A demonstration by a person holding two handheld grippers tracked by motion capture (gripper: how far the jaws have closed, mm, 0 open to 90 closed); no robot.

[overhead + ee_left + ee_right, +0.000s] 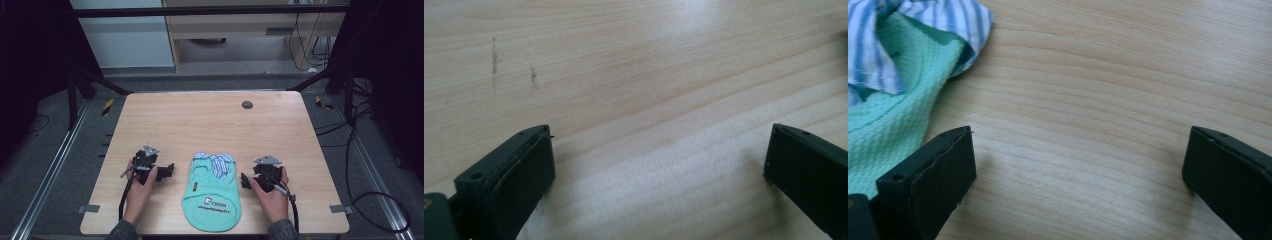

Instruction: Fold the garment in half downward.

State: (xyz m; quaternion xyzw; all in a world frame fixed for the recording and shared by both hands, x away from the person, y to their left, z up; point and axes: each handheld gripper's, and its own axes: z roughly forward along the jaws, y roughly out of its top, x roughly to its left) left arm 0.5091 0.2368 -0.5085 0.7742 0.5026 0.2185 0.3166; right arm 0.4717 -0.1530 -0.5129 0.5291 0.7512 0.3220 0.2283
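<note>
While the mint-green pet shirt [211, 192] lies flat on the bench [210, 120], long axis toward the person, the right tool [248, 181] sits nearer it than the left tool [167, 171], both wide open and empty.

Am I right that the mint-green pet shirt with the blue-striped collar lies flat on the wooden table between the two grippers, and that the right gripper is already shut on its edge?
Not quite. The mint-green pet shirt with the blue-striped collar does lie flat on the wooden table between the left gripper and the right gripper, but the right gripper is open: the right gripper view shows its jaws wide apart over bare wood, beside the shirt.
</note>
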